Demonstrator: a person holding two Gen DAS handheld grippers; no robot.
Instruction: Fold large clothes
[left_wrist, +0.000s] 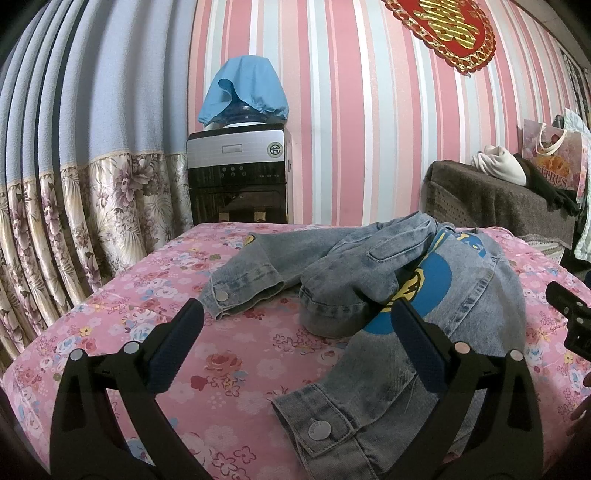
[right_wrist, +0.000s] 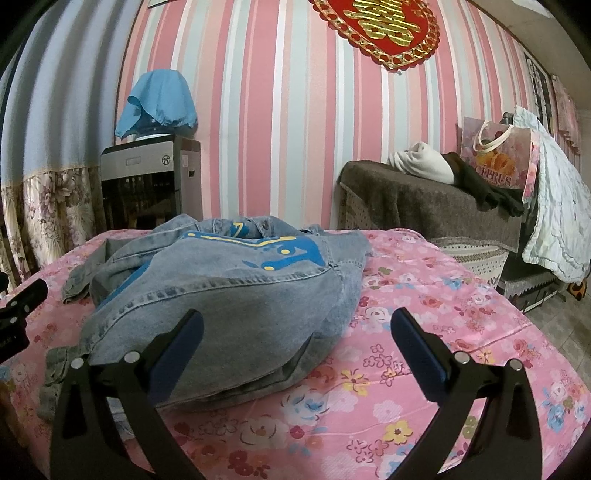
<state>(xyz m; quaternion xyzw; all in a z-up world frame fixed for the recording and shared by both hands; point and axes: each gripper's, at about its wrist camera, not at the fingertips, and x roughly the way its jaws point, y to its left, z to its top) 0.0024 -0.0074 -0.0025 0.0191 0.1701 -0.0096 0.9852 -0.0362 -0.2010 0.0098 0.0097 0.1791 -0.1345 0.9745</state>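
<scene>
A light blue denim jacket (left_wrist: 369, 280) with a blue and yellow print lies crumpled on the pink floral bed cover (left_wrist: 221, 369). One cuffed sleeve (left_wrist: 240, 284) stretches left, another cuff with a metal button (left_wrist: 321, 430) lies near the front. My left gripper (left_wrist: 297, 317) is open and empty, just above the jacket's near edge. In the right wrist view the jacket (right_wrist: 229, 295) lies bunched at centre left. My right gripper (right_wrist: 297, 321) is open and empty, over the jacket's right hem. The other gripper's tip shows at the edges (left_wrist: 569, 314) (right_wrist: 18, 306).
A water dispenser (left_wrist: 238, 177) with a blue cloth over its bottle stands behind the bed by the floral curtain (left_wrist: 74, 221). A brown-covered bench (right_wrist: 424, 206) with clothes and a gift bag (right_wrist: 495, 158) stands at the right. The striped wall bears a red ornament.
</scene>
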